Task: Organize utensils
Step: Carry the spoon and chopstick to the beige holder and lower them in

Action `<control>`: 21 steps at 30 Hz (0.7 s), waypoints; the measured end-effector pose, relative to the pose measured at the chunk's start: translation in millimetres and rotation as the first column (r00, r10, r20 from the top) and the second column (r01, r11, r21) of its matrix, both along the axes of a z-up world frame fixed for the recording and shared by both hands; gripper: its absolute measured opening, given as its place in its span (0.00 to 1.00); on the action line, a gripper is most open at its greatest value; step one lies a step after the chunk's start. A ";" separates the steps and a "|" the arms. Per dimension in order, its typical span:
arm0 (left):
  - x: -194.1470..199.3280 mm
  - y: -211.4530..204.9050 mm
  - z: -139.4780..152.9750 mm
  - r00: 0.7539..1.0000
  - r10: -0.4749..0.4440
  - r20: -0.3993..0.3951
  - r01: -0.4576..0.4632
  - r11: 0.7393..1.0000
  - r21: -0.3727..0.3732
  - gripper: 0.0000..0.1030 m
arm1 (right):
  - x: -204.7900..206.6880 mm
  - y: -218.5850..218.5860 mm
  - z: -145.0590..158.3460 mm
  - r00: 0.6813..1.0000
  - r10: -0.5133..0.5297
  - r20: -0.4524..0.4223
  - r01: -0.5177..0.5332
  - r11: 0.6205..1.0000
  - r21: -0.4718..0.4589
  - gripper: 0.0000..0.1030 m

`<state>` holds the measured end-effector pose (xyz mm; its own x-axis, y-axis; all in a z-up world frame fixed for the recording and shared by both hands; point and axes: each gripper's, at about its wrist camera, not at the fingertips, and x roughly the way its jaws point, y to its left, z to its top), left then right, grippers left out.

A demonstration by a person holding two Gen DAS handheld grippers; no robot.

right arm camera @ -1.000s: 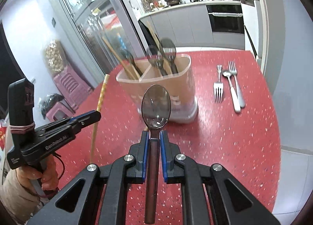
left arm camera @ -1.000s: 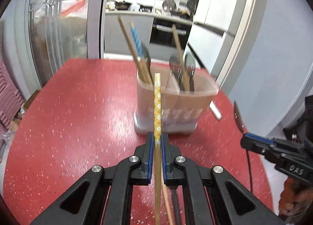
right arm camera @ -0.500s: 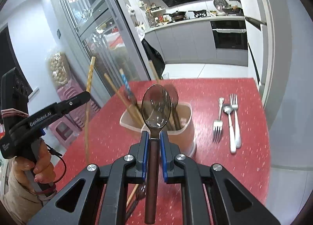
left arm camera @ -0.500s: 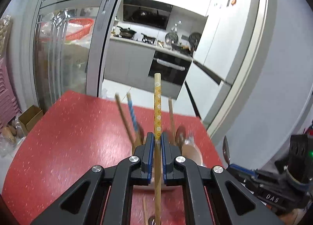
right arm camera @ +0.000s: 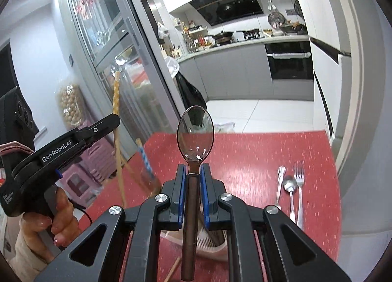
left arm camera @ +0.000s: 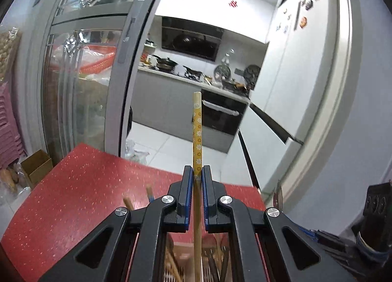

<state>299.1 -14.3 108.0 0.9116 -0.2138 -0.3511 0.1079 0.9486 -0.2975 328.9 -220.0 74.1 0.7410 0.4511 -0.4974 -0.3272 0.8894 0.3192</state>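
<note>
My left gripper (left arm camera: 197,179) is shut on a yellow flowered chopstick (left arm camera: 197,132), held upright above the translucent utensil holder (left arm camera: 186,267) that shows below the jaws. My right gripper (right arm camera: 192,174) is shut on a dark-handled metal spoon (right arm camera: 195,132), bowl up, above the same holder (right arm camera: 208,245). The left gripper (right arm camera: 73,140) with its chopstick (right arm camera: 117,115) shows at the left of the right wrist view. Chopstick tops (left arm camera: 149,190) and a blue-patterned one (right arm camera: 145,159) stick out of the holder.
The red speckled table (left arm camera: 73,196) lies below. Two forks (right arm camera: 299,191) and a small spoon (right arm camera: 290,191) lie on it at the right. A sliding glass door (left arm camera: 85,86) and the kitchen stand behind; a white wall (left arm camera: 355,135) is at the right.
Both grippers have risen and moved over the holder with their utensils. The holder has dropped from mid-frame to beneath the jaws in both views.
</note>
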 end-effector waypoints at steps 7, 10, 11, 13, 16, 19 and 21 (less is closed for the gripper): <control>20.4 -7.5 -12.3 0.998 0.042 0.043 -0.044 0.998 0.042 0.30 | 26.5 9.1 -14.8 0.997 -0.027 0.078 0.026 1.000 0.003 0.12; 23.3 -10.1 -21.3 0.997 0.053 0.057 -0.056 0.997 0.045 0.30 | 32.4 13.6 -25.1 0.994 -0.032 0.106 0.034 0.999 -0.016 0.12; 23.5 -10.7 -25.1 0.996 0.059 0.065 -0.062 0.997 0.048 0.30 | 34.0 15.7 -29.5 0.993 -0.031 0.115 0.034 0.999 -0.027 0.12; 22.5 -11.4 -33.7 0.995 0.069 0.073 -0.074 0.995 0.060 0.30 | 35.8 18.5 -37.5 0.992 -0.029 0.124 0.035 0.998 -0.046 0.12; 21.3 -13.5 -46.7 0.996 0.069 0.060 -0.073 0.995 0.067 0.30 | 37.1 20.6 -49.3 0.991 -0.027 0.128 0.036 0.997 -0.066 0.12; 16.9 -17.2 -58.2 0.997 0.061 0.047 -0.065 0.994 0.091 0.30 | 35.5 21.1 -57.9 0.991 -0.027 0.130 0.038 0.996 -0.087 0.12; 13.1 -20.6 -62.0 0.997 0.055 0.049 -0.060 0.992 0.113 0.30 | 33.0 21.1 -62.2 0.991 -0.024 0.134 0.037 0.995 -0.096 0.12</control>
<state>312.2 -35.0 46.0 0.9370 -0.1213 -0.3276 0.0630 0.9811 -0.1830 361.9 -198.9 11.9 0.8158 0.3813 -0.4347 -0.3332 0.9244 0.1856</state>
